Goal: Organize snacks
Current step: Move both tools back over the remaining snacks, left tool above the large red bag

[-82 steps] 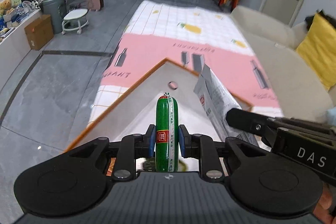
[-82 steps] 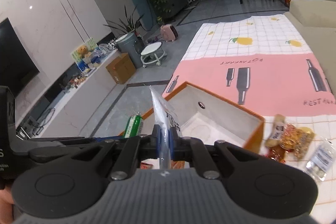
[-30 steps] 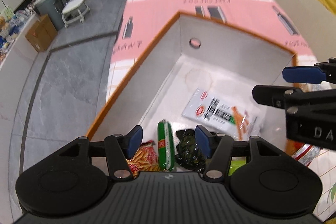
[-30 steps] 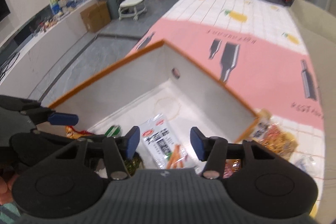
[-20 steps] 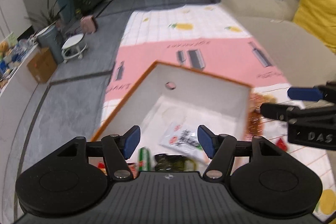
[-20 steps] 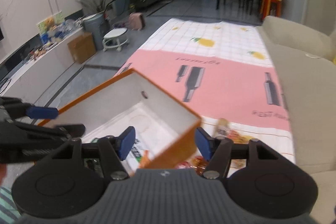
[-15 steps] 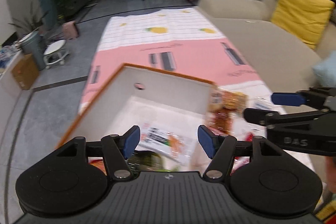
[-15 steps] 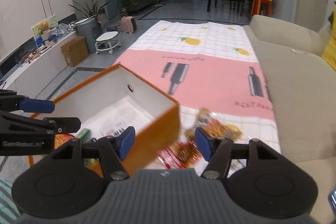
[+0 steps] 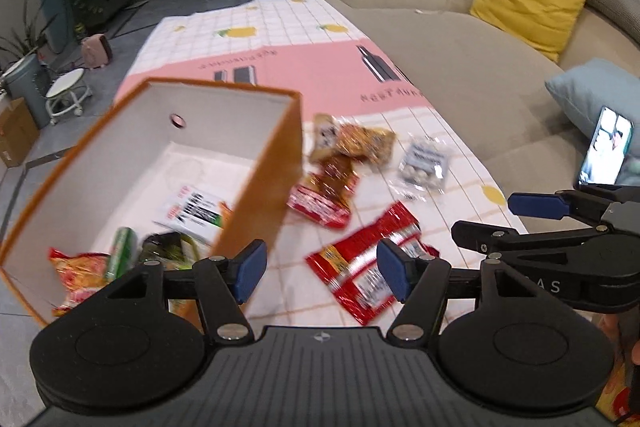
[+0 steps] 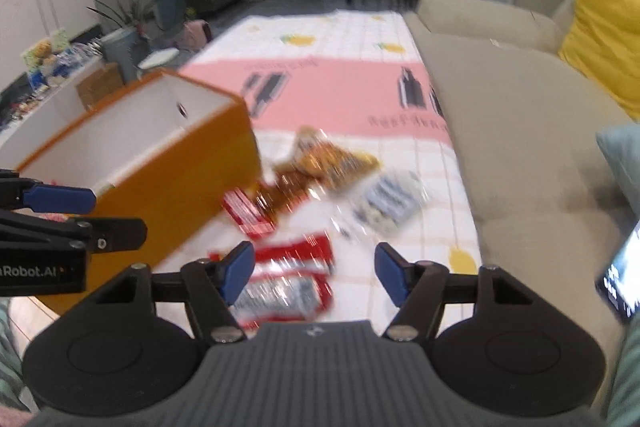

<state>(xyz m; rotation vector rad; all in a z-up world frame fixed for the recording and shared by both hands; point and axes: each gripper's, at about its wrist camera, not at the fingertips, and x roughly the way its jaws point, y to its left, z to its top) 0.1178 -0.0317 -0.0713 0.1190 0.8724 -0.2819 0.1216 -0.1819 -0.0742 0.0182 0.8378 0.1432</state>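
Table (image 9: 280,39) covered by a cloth: white grid with lemon prints at the far end, pink band with bottle graphics across the middle, white grid again at the near end.

Directly on the cloth:
- Orange box (image 9: 264,187), white inside, open top, at the left edge.
- Just right of the box, a loose cluster: red snack packet (image 9: 320,199) partly under brown packets (image 9: 360,143).
- Clear packet of pale pieces (image 9: 422,167), just beside that cluster on its right.
- Long red packet (image 9: 360,263), nearest, apart from the cluster.

Right wrist view is motion-blurred; same layout.
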